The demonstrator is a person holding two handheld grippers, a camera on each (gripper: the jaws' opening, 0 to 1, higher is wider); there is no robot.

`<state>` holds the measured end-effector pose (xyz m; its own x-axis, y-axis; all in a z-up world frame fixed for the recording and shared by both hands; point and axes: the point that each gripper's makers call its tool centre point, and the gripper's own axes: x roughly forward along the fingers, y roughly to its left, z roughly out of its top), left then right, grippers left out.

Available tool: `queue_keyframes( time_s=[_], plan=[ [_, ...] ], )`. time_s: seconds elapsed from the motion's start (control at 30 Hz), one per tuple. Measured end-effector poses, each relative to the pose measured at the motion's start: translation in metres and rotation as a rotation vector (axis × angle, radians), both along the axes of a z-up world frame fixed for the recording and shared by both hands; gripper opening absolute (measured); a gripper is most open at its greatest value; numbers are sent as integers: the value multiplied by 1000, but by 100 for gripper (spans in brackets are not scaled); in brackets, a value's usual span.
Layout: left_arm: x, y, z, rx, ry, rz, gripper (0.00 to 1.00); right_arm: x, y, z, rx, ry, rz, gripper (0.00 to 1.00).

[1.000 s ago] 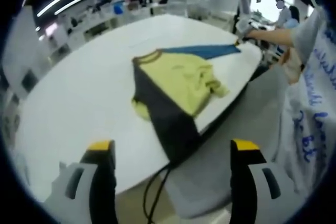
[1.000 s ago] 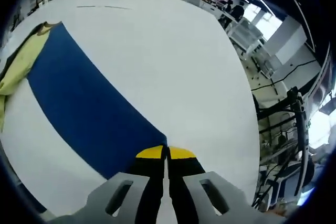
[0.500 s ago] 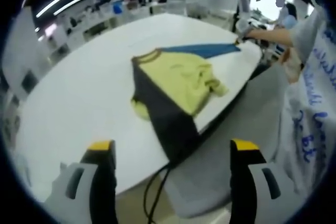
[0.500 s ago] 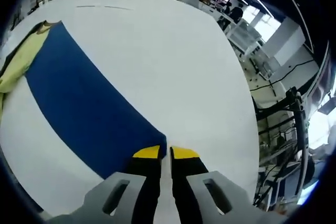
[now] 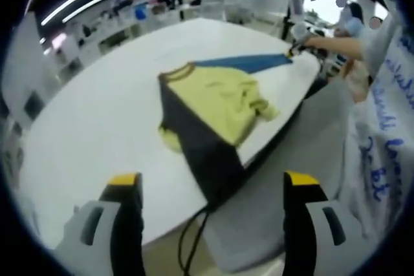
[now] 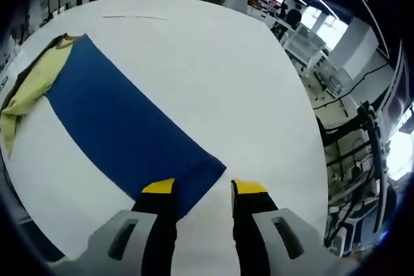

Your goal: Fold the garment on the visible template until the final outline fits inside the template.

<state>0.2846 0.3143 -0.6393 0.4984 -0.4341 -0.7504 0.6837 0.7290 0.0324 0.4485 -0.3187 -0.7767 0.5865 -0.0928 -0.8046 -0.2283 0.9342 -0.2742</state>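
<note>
We are working at a wide white table in a bright, desk-filled hall. The garment is lying near its edge, its blue sleeve stretching lengthwise toward our right gripper. Both grippers' jaws are standing apart, holding nothing; our left gripper is hovering off the table.

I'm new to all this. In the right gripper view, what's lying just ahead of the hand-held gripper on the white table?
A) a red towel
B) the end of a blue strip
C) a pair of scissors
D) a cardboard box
B: the blue strip ends between the open jaws of the right hand-held gripper.
</note>
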Motion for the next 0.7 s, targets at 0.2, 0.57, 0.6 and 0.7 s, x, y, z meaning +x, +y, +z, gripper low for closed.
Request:
queue_keyframes(
  time_s=[0.2, 0.57, 0.6, 0.7],
  plan=[
    [0, -1, 1, -3, -7, -11, 86, -6, 18, 12, 42, 1, 40, 50],
    [-2, 0, 0, -12, -7, -16, 86, -17, 54, 32, 135, -33, 121, 73],
    [-2, 0, 0, -13, -8, -17, 86, -18, 58, 34, 144, -33, 129, 76],
    [-1, 0, 1, -18, -14, -17, 86, -20, 67, 43, 152, -58, 152, 81]
  ],
)
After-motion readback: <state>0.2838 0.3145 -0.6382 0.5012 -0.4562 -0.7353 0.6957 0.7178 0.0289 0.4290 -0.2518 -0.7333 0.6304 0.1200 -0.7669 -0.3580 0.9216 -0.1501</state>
